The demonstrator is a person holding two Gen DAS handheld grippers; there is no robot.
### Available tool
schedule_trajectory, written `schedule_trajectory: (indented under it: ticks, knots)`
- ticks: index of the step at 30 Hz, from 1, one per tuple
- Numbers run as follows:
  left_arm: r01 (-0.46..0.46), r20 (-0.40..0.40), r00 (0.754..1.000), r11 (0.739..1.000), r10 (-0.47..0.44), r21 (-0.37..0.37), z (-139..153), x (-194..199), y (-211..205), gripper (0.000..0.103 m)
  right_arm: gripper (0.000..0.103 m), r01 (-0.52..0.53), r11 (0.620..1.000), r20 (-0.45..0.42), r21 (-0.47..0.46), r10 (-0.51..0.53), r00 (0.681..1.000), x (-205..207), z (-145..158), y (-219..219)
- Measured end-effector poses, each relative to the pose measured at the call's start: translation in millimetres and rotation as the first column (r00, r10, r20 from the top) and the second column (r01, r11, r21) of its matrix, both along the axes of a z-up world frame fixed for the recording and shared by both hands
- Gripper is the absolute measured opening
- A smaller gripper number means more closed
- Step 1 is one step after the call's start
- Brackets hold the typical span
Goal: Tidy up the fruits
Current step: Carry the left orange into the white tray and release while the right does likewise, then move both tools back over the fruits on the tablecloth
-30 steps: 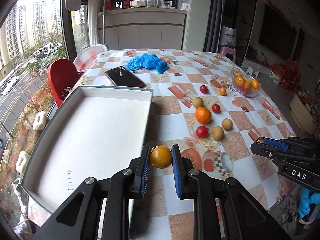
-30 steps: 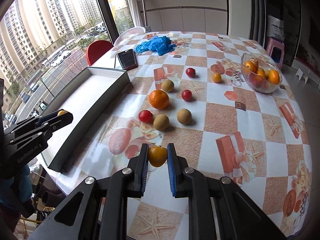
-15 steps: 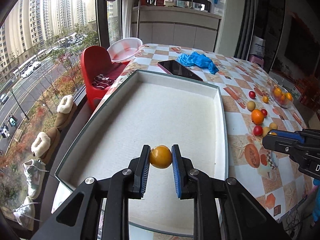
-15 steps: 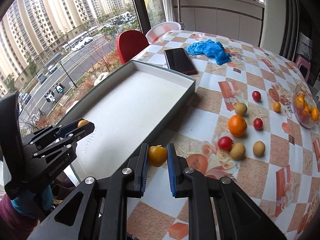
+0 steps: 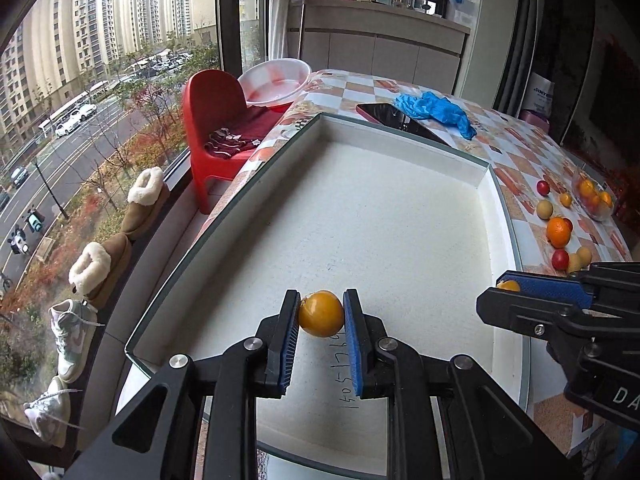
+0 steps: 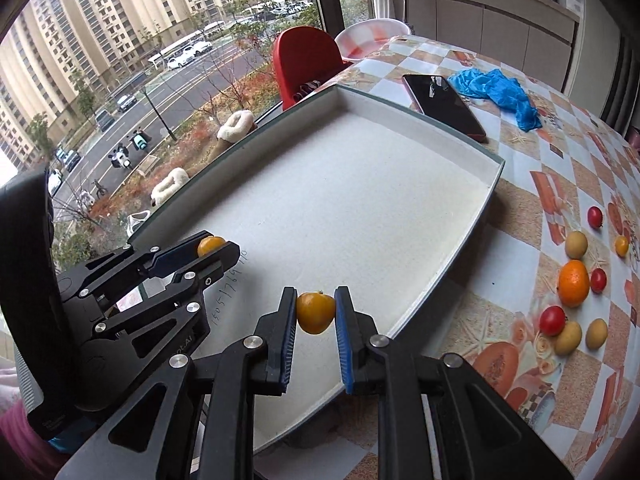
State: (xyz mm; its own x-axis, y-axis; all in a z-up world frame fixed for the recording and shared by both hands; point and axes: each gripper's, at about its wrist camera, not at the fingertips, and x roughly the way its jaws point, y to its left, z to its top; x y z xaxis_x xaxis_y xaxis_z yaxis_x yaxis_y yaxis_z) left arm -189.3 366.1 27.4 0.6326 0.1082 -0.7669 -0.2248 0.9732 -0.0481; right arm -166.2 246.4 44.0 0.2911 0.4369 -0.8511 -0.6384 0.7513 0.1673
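We've got the left gripper [image 5: 321,314] clamped on a small round yellow-orange fruit [image 5: 321,313], pads pressing both sides, over the near end of the large shallow white tray with grey-green rim [image 5: 404,130]. The right gripper [image 6: 316,312] pinches a second small yellow-orange fruit [image 6: 315,312], just inside the tray's near edge.

Handwritten digits run along the tray floor right below the left claw, too scrawled for us to read surely. On the right gripper's black body the left view shows white letters "DA", cut off at the frame edge. Faint lettering on the left gripper's body in the right view is too small to read.

Beyond the right claw and to its right, loose on the checked tablecloth [image 6: 560,152]: a large orange [image 6: 573,283], red tomatoes and tan round fruits. Only the left view catches the clear glass bowl of oranges [image 5: 594,199], far right. Ahead, past the tray, lie a dark phone [image 6: 444,104] and a crumpled blue glove [image 6: 500,90].
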Motion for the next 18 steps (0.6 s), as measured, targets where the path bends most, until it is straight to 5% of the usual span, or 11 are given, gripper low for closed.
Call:
schedule_trajectory:
  ticks: [3, 7, 9, 10, 18]
  knots:
    - [0.002, -0.016, 1.0, 1.0, -0.002, 0.0, -6, -1, -1, 0.022, 0.023, -0.013, 0.999, -0.033, -0.044, 0.011, 0.999, -1, -14, 2]
    - [0.019, -0.018, 1.0, 1.0, -0.019, 0.02, -10, -2, -4, 0.031, 0.052, 0.0, 0.999, -0.028, -0.042, -0.001, 1.0, 0, -12, -1]
    - [-0.026, -0.017, 0.999, 0.998, 0.028, 0.063, -10, -3, -3, 0.073, 0.067, 0.032, 0.997, 0.025, -0.065, -0.031, 0.999, 3, -3, -5]
    - [-0.058, -0.005, 0.998, 0.995, 0.059, 0.076, -9, -4, 0, 0.093, 0.082, 0.04, 0.998, 0.035, -0.048, -0.038, 0.999, 5, 3, -8]
    - [-0.062, 0.034, 0.998, 0.997, 0.061, 0.036, 3, -5, 0, 0.098, 0.103, 0.178, 0.984, 0.1, 0.008, -0.178, 0.979, 17, 30, -56]
